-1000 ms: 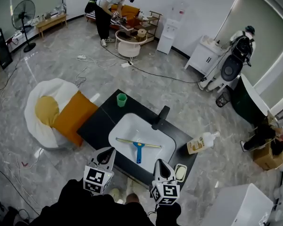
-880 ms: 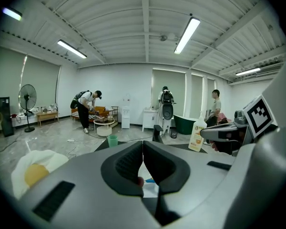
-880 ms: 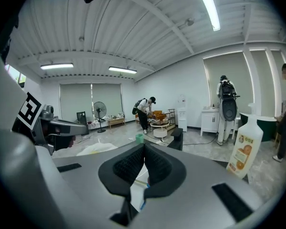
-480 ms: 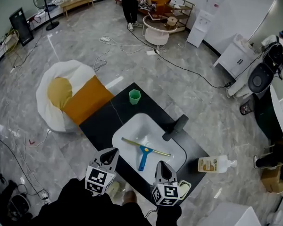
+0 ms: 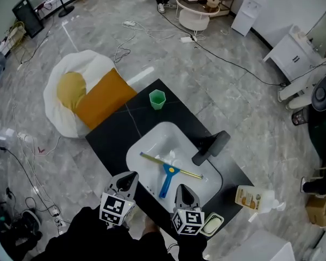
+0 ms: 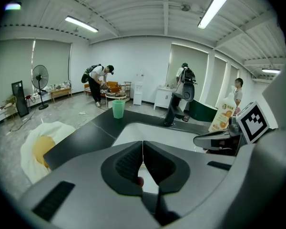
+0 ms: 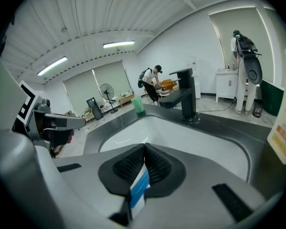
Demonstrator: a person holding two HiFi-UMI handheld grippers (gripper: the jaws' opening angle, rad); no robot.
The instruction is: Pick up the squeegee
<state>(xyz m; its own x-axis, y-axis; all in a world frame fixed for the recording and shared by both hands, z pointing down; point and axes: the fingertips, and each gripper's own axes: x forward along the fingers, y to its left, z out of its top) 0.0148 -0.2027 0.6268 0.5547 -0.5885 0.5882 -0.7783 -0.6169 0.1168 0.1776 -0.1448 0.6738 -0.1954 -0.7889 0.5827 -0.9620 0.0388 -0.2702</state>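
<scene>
Left hand-held gripper (image 5: 131,175) and right hand-held gripper (image 5: 183,188), jaws pressed together, hover near the squeegee (image 5: 169,172) in the sink (image 5: 135,149).

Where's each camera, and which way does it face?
Head view: on the person's head, looking down at the squeegee in the sink; left gripper and right gripper show.
Left gripper view: on that gripper, facing across the sink; its shut fingers show.
Right gripper view: likewise, shut fingers.
Shared: both gripper views show faucet and green cup.
</scene>
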